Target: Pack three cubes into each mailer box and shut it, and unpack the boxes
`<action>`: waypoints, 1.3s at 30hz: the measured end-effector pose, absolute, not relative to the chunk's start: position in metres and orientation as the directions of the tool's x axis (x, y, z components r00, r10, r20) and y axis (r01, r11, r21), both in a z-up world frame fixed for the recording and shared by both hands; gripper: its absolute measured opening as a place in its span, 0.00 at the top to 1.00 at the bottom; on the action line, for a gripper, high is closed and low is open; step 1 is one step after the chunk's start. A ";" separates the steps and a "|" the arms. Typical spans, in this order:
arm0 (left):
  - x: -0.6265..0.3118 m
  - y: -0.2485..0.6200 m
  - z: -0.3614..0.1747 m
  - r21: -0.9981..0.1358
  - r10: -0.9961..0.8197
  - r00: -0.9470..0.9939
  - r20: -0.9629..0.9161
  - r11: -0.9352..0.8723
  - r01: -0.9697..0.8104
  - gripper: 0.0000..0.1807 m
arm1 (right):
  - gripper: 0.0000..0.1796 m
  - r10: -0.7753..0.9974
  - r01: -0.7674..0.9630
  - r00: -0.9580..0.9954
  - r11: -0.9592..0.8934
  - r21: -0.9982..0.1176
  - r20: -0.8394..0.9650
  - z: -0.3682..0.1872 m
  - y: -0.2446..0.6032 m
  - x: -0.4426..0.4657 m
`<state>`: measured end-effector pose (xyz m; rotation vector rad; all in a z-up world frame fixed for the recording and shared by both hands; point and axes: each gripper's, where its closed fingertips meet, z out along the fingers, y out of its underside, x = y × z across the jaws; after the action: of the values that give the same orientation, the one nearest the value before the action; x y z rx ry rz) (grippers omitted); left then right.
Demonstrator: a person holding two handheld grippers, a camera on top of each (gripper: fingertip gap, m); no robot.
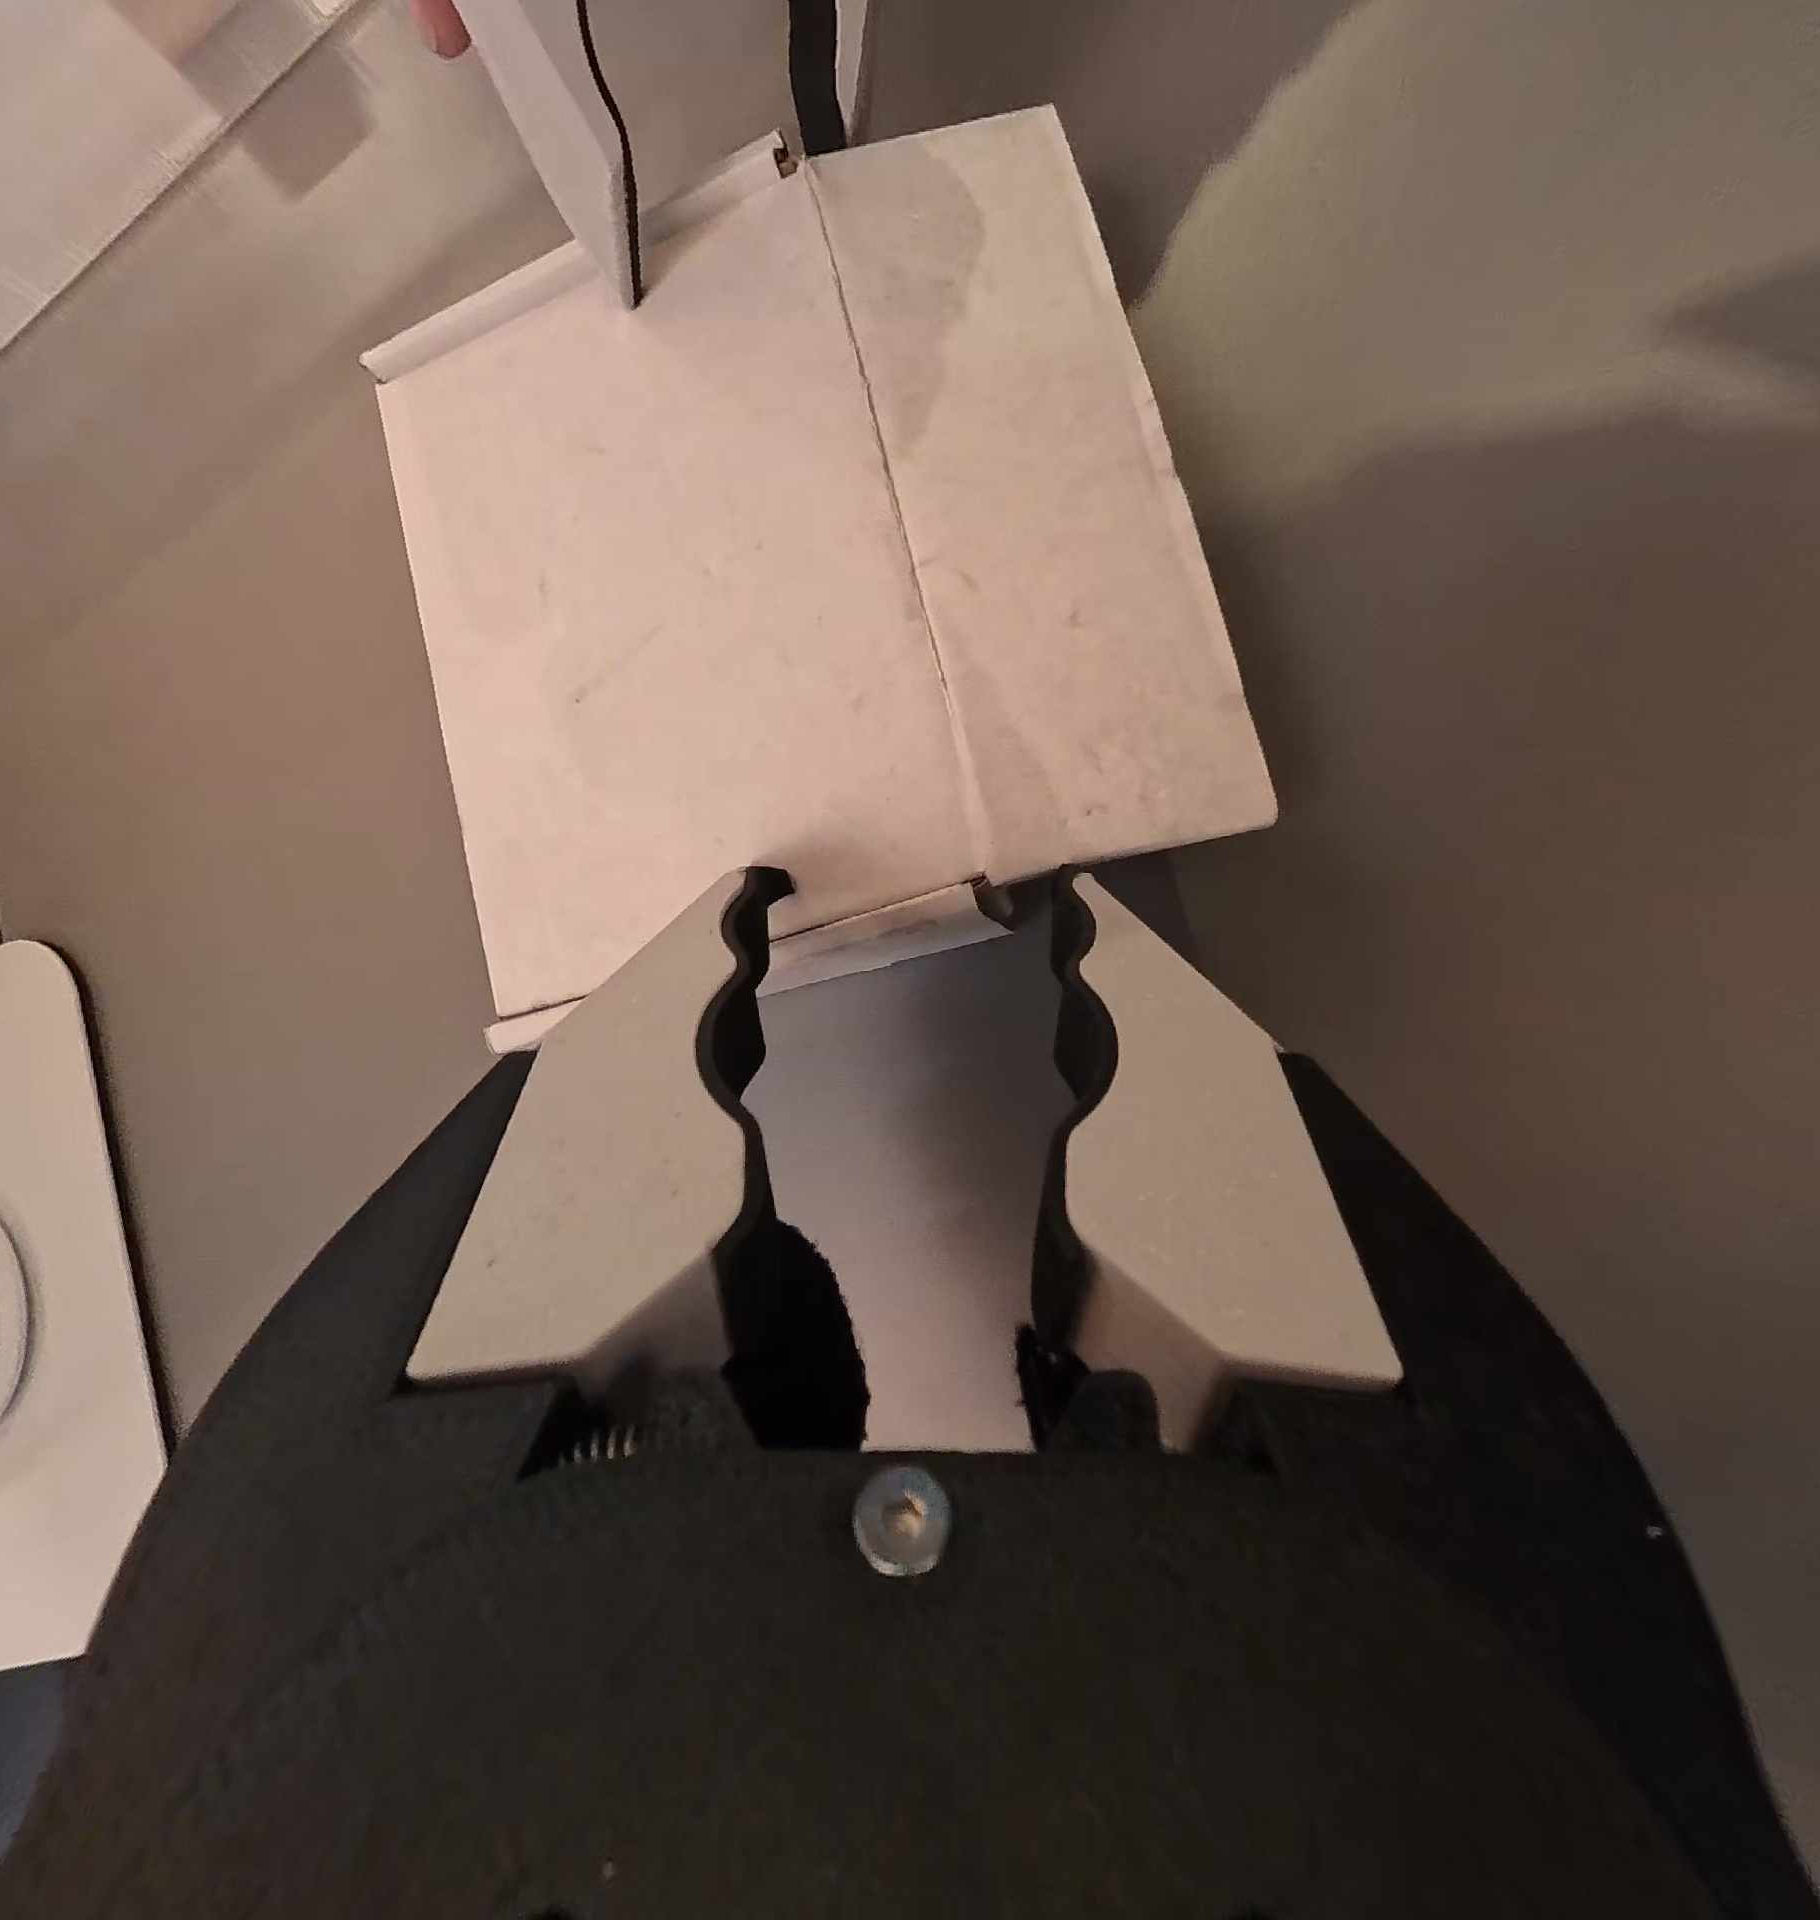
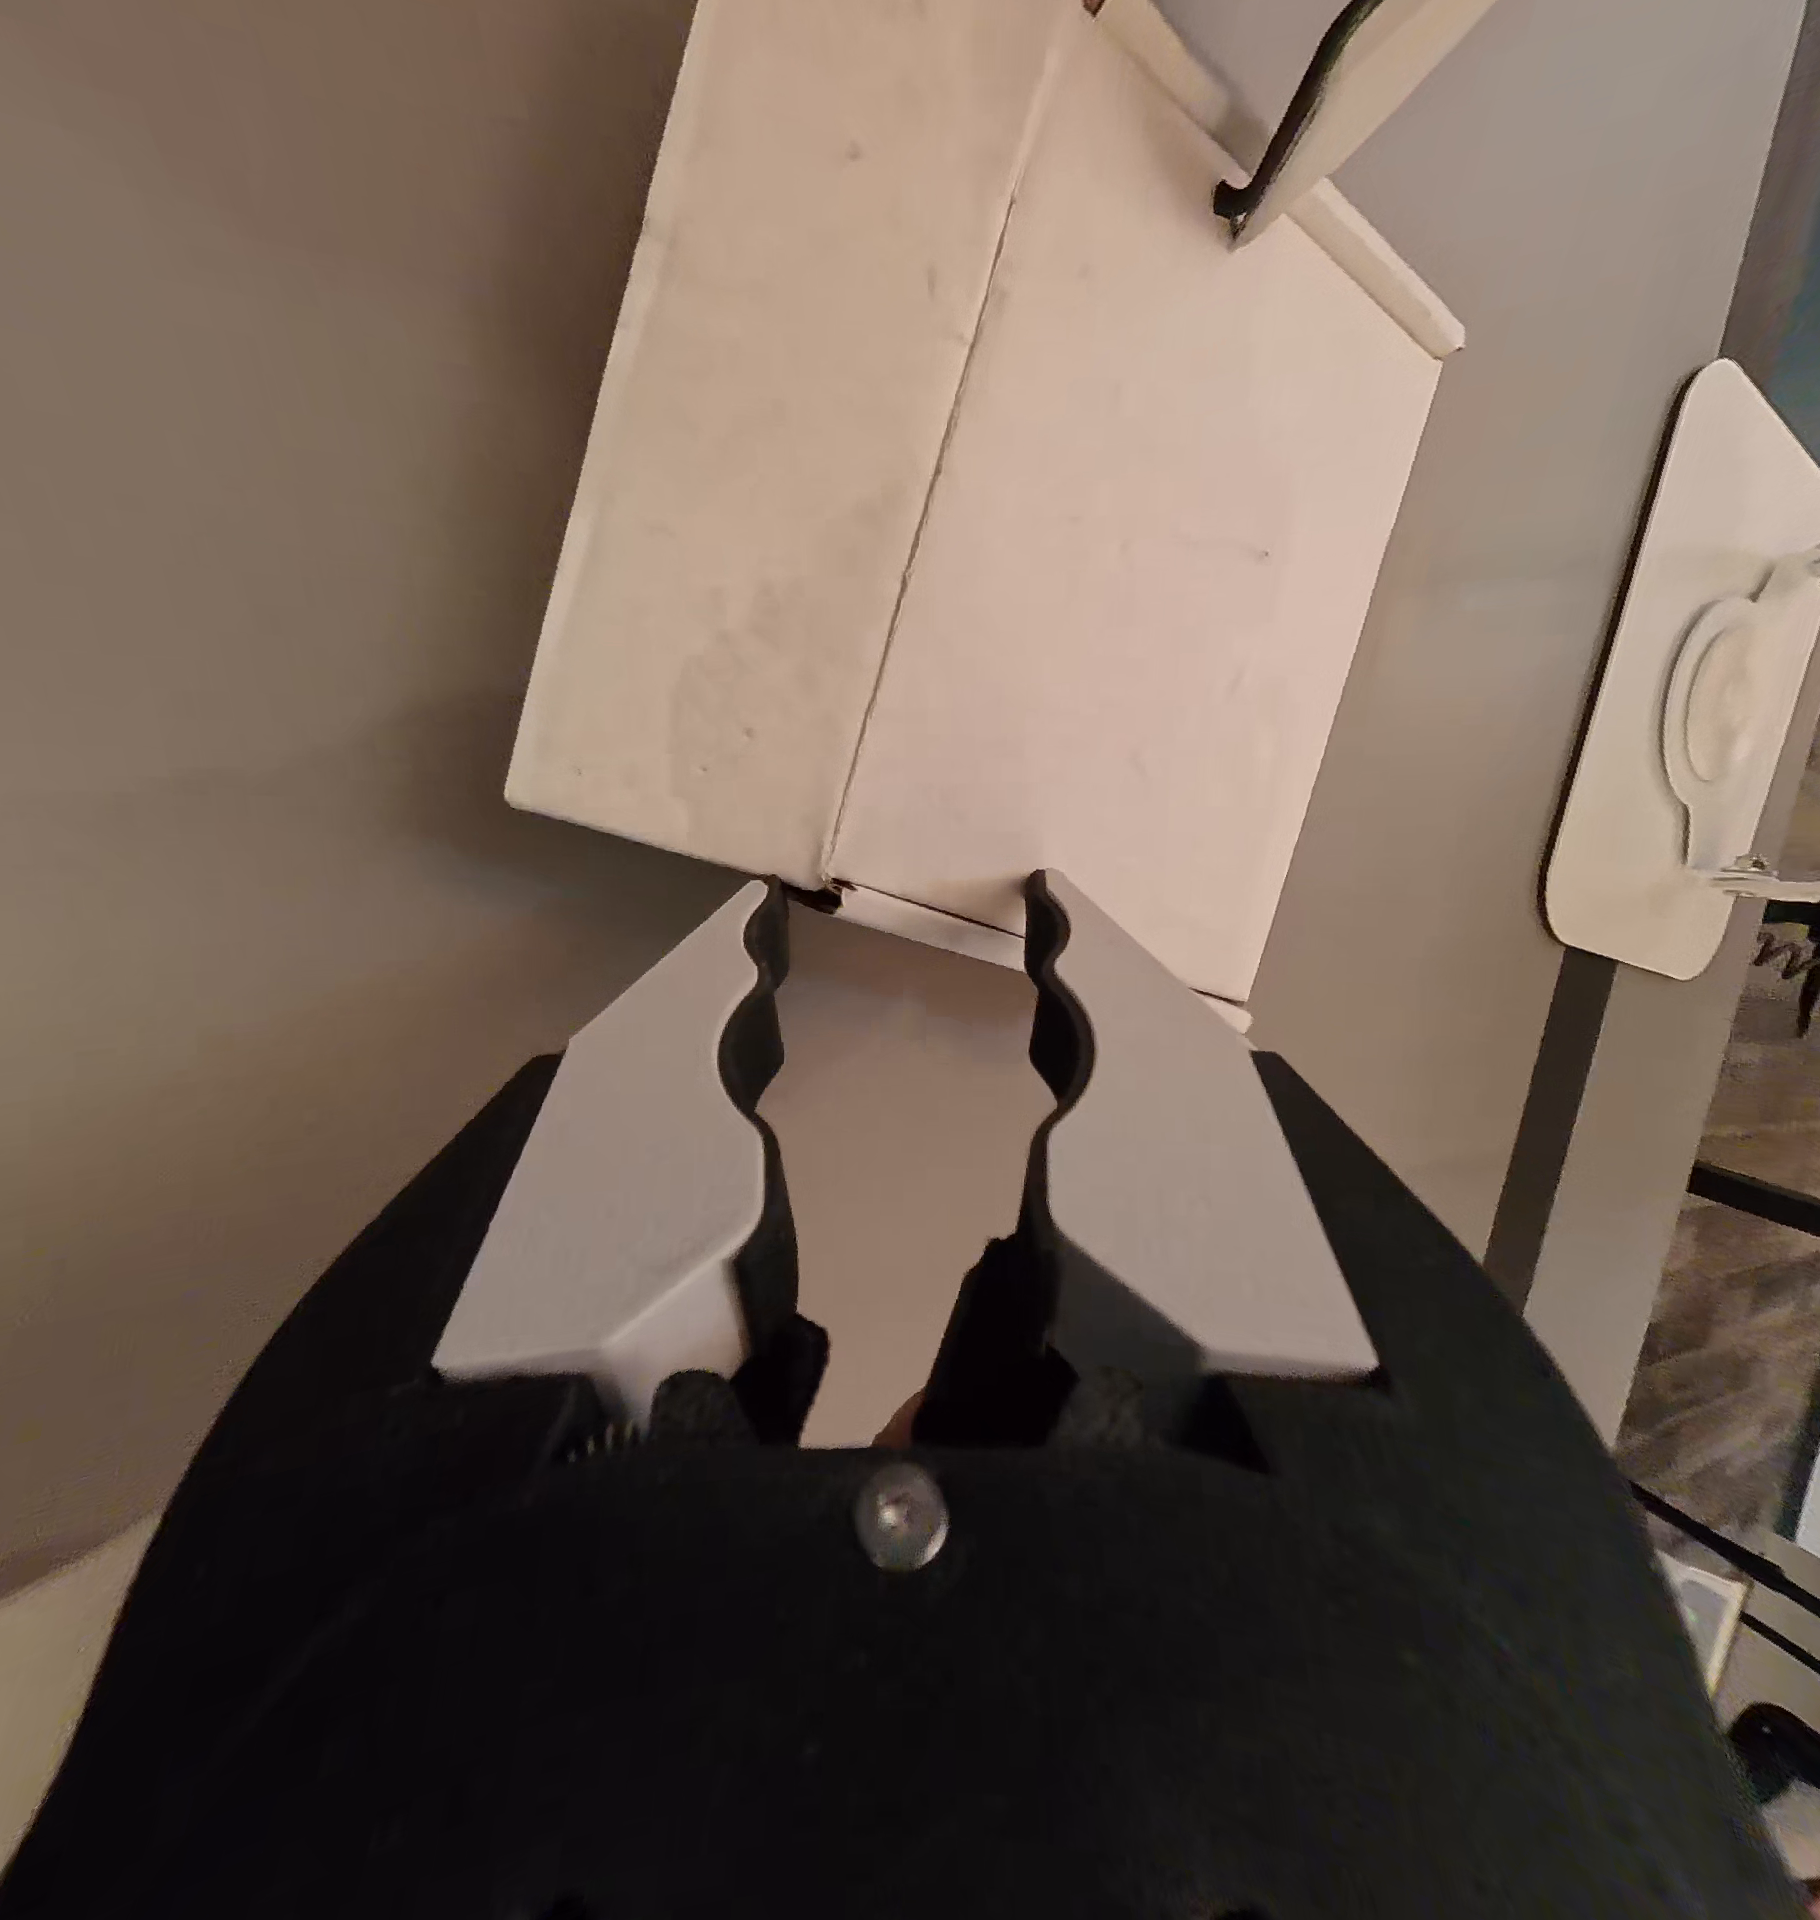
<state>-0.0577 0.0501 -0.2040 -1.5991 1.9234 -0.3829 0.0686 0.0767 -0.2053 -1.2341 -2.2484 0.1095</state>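
Observation:
One white mailer box (image 1: 740,582) lies on the grey table between my two grippers, its flaps folded down; no cubes show. In the left wrist view my left gripper (image 1: 916,894) is open, with both fingertips (image 1: 750,894) against the box's near end, where a small flap sits between them. The right gripper's fingers (image 1: 594,156) reach the box's far end. In the right wrist view the same box (image 2: 1041,582) fills the middle. My right gripper (image 2: 901,899) is open, its tips at the near end. A finger of the left gripper (image 2: 1332,94) touches the far corner.
A white plate with a round fitting (image 2: 1706,665) is fixed near the table's right edge (image 2: 1571,1091), with floor beyond; it also shows at the left in the left wrist view (image 1: 12,1195). Another white cardboard piece (image 1: 106,177) lies at the upper left.

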 end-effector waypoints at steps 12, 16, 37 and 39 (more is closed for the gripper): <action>-0.058 0.053 -0.205 -0.529 -0.944 -0.110 -0.312 0.269 -0.805 0.72 | 0.76 0.787 0.746 -0.426 0.584 -0.319 0.445 -0.205 0.078 0.068; -0.058 0.054 -0.207 -0.505 -0.919 -0.109 -0.380 0.304 -0.808 0.73 | 0.76 0.779 0.751 -0.416 0.585 -0.305 0.469 -0.205 0.078 0.068; -0.051 0.029 -0.202 -0.582 -0.934 -0.092 -0.345 0.290 -0.760 0.73 | 0.71 0.739 0.712 -0.486 0.645 -0.279 0.467 -0.206 0.064 0.074; -0.052 0.030 -0.202 -0.579 -0.934 -0.093 -0.346 0.291 -0.762 0.73 | 0.71 0.746 0.709 -0.478 0.639 -0.298 0.464 -0.206 0.063 0.073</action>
<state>-0.0515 0.0297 -0.2024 -1.5155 1.8970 -0.3304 0.0734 0.0632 -0.2058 -1.1322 -2.2964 0.0863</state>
